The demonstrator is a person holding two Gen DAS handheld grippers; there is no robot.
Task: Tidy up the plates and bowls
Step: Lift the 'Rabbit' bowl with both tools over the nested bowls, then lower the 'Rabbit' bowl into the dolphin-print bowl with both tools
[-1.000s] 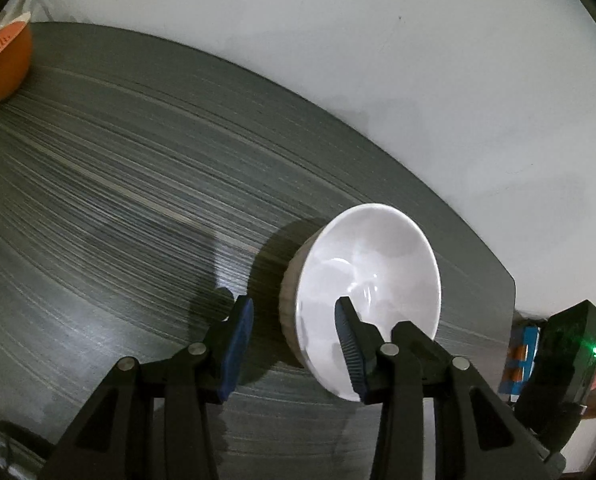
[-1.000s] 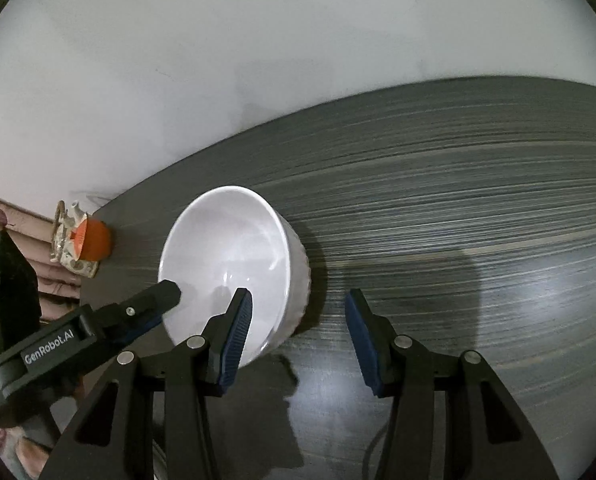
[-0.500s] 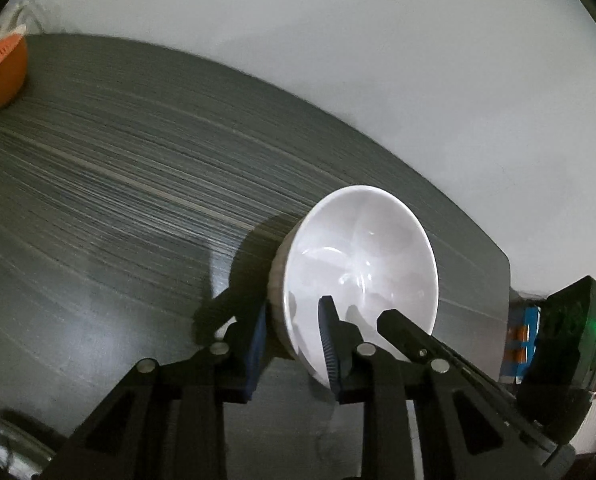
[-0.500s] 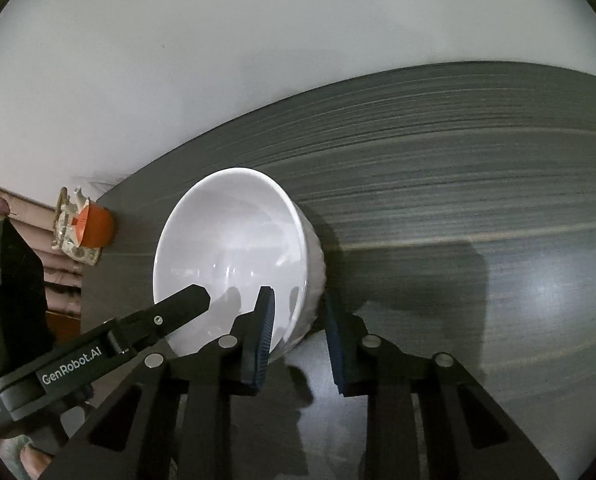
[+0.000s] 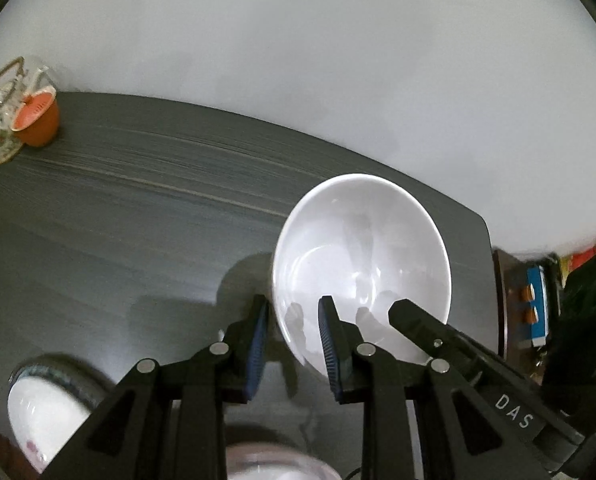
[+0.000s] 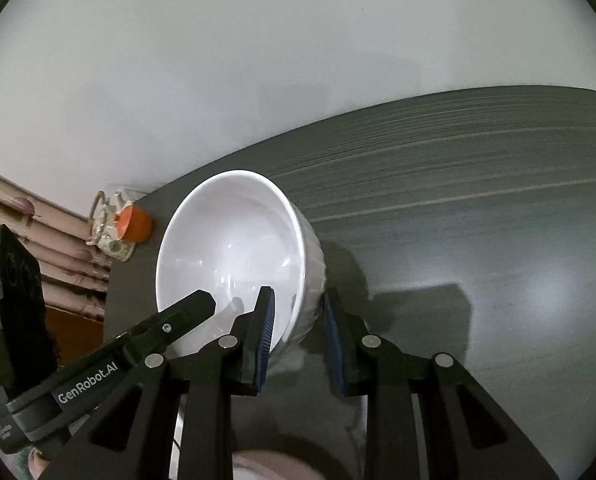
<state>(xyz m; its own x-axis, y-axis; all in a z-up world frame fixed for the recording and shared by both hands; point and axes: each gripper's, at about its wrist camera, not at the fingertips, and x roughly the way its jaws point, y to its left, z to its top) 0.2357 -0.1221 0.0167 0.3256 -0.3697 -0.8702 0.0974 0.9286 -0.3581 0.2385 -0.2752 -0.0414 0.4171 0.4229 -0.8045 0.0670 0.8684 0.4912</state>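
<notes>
White bowl [image 5: 361, 256] sits empty, both claws clamped on its rim from opposite sides: left claw [image 5: 292, 344] and right claw [image 6: 298, 336] each have one pad inside, one outside; whether it rests on the dark surface [image 5: 118, 216] or hangs above is unclear; blurred dishes [image 5: 46, 412] are cut off below.
</notes>
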